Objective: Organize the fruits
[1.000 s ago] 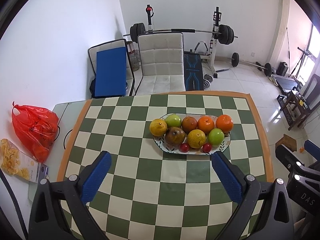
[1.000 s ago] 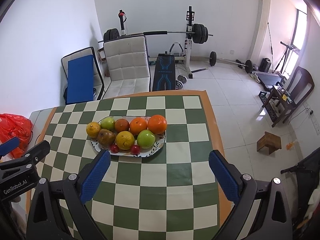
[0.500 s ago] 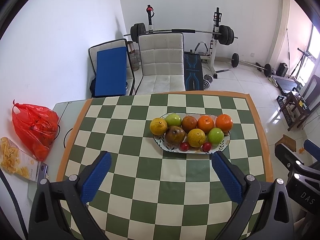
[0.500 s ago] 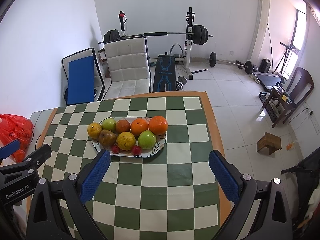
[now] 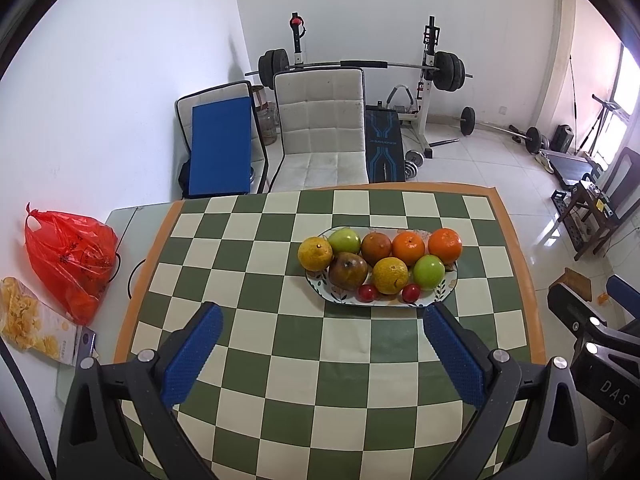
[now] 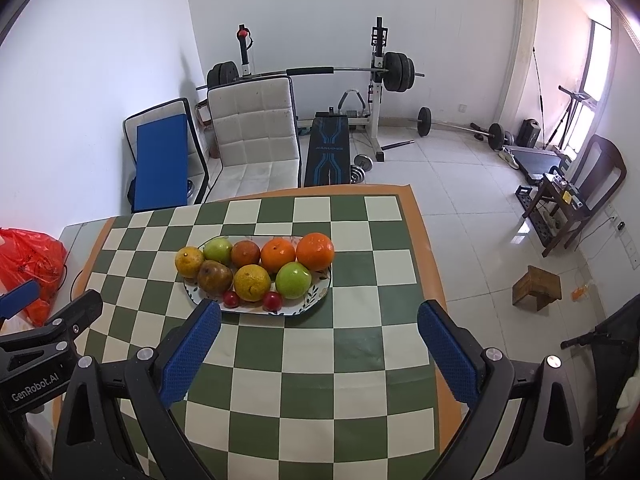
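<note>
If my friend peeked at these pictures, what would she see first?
Probably the plate piled with bright fruit in the middle of the green-and-white checkered table, with two oranges at its right end. Next, the blue-padded left tongs and right tongs, both wide open and holding nothing, hovering over the table's near side. A red plastic bag glows off the left edge.

Both overlook plate point(image 5: 436, 298) (side by side)

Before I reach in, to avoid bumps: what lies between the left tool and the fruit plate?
Only bare checkered tablecloth lies between the left tool and the plate, seen in the left wrist view.
</note>
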A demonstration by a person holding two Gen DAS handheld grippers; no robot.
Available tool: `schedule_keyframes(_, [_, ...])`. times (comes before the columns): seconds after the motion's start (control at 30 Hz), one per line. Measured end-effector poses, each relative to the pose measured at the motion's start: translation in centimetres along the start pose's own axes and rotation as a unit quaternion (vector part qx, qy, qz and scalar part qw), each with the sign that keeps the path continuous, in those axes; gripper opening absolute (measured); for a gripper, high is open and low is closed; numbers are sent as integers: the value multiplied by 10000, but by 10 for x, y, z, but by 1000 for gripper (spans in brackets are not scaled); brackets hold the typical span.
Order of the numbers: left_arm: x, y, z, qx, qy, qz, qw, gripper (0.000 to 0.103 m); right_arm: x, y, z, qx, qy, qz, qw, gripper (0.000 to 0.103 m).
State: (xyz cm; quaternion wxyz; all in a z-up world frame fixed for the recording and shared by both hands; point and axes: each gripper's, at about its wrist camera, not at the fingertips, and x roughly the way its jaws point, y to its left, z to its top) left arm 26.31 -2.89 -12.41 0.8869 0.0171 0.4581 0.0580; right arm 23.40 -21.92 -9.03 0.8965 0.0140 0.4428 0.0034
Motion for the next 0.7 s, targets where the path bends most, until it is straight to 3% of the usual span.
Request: schedule_keyframes(0.7, [-12, -6, 4, -7, -80, -86, 9999, 103, -4, 0, 0, 22, -33, -5, 10000, 101])
